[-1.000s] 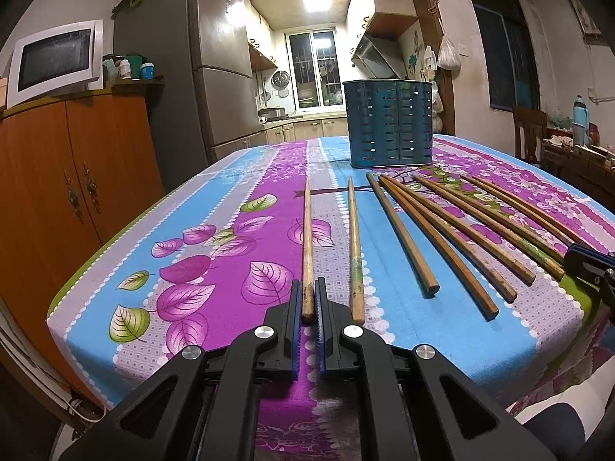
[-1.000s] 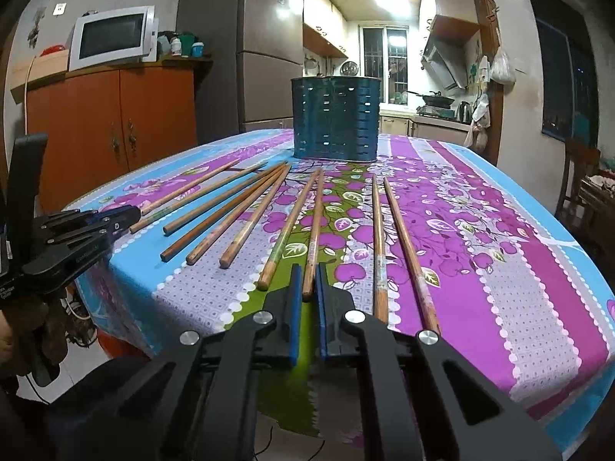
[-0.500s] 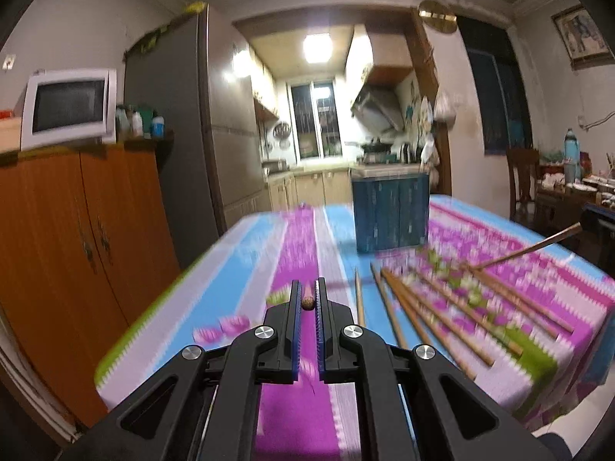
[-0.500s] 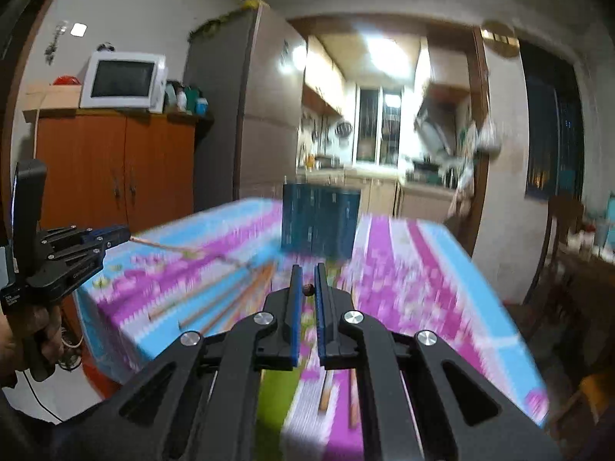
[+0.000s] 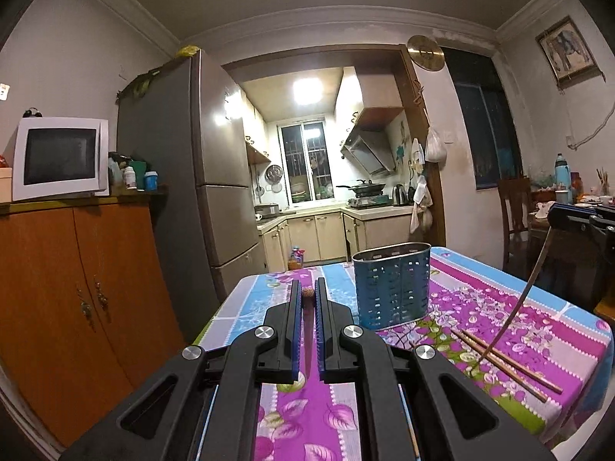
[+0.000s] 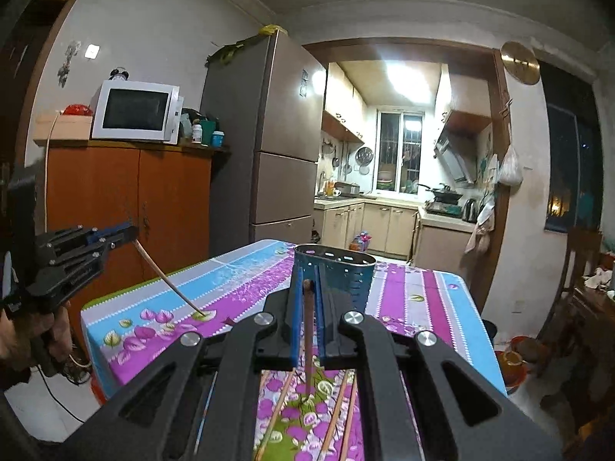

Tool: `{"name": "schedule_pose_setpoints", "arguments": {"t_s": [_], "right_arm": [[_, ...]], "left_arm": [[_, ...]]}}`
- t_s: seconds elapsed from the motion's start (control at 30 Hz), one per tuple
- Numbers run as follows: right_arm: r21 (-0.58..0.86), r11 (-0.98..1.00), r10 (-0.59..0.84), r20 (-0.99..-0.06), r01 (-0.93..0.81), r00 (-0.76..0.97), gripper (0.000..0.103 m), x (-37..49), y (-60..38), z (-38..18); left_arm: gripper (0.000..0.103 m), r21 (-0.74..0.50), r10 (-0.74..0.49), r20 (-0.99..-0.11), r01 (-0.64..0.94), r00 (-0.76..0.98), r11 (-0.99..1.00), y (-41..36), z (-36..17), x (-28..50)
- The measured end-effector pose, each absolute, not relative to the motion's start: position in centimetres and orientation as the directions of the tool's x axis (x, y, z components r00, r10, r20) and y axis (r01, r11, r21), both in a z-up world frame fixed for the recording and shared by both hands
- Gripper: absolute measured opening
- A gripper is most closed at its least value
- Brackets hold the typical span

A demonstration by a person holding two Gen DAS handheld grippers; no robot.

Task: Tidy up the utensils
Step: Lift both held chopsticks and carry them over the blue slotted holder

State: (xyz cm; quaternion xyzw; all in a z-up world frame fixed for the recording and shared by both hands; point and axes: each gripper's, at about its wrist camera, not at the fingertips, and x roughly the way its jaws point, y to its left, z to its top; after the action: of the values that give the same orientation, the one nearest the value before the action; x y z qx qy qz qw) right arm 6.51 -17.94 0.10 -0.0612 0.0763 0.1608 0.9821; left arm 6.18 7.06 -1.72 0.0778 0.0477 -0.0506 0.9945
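Left wrist view. The left gripper, black with blue-padded fingers, fills the lower centre of the frame. Its jaws are clenched on a brown wooden chopstick: the butt end shows between the fingertips and the shaft drops away below them toward the floral purple-and-blue tablecloth. The gripper points roughly level, slightly nose-down. The blue perforated metal utensil holder stands upright on the cloth, just right of the fingertips in frame and farther off, open mouth up. At the right edge the right gripper holds a second wooden chopstick, which hangs steeply down-left, its tip reaching the cloth among two loose chopsticks lying flat at lower right.

Right wrist view. The right gripper, lower centre, is likewise clamped on its chopstick; the butt sits between the pads and the shaft runs down toward the bottom of the frame. The holder stands dead ahead, directly behind the fingertips. More loose chopsticks lie on the cloth below the jaws. At centre left the left gripper, held in a person's hand, carries its chopstick slanting down-right, tip at the cloth.

Judgement: both sticks hang with their long axis steep, thin end down, which suits dropping them into the holder's mouth. The right hand looks better lined up with the holder; the left must shift toward frame right. Each must clear the rim before letting go.
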Motion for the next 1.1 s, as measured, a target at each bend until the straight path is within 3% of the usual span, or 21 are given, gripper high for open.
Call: {"name": "schedule_pose_setpoints", "arguments": {"t_s": [0.3,0.67,0.9,1.1], "right_arm": [[-0.061,0.932,0.334,-0.231,-0.356,0.914,0.005,11.6,-18.9,5.6],[-0.127,0.939,0.288,-0.212,-0.318,0.934,0.005,19.1,-18.7,15.9],[-0.116,0.953,0.246,-0.237,-0.279,0.940,0.005,25.3,-19.2,17.5],[-0.058,0.958,0.256,-0.265,-0.281,0.930,0.005,29.2,-19.2,16.3]], "left_arm": [[0.008,0.140,-0.202,-0.146,0.223,0.968,0.965,6.3,5.1,11.3],[0.008,0.143,-0.283,-0.135,0.301,0.950,0.943,2.9,15.0,17.7],[0.008,0.096,-0.302,-0.184,0.323,0.935,0.941,1.1,18.1,23.7],[0.008,0.071,-0.327,-0.256,0.355,0.910,0.932,-0.5,17.1,27.2]]}}
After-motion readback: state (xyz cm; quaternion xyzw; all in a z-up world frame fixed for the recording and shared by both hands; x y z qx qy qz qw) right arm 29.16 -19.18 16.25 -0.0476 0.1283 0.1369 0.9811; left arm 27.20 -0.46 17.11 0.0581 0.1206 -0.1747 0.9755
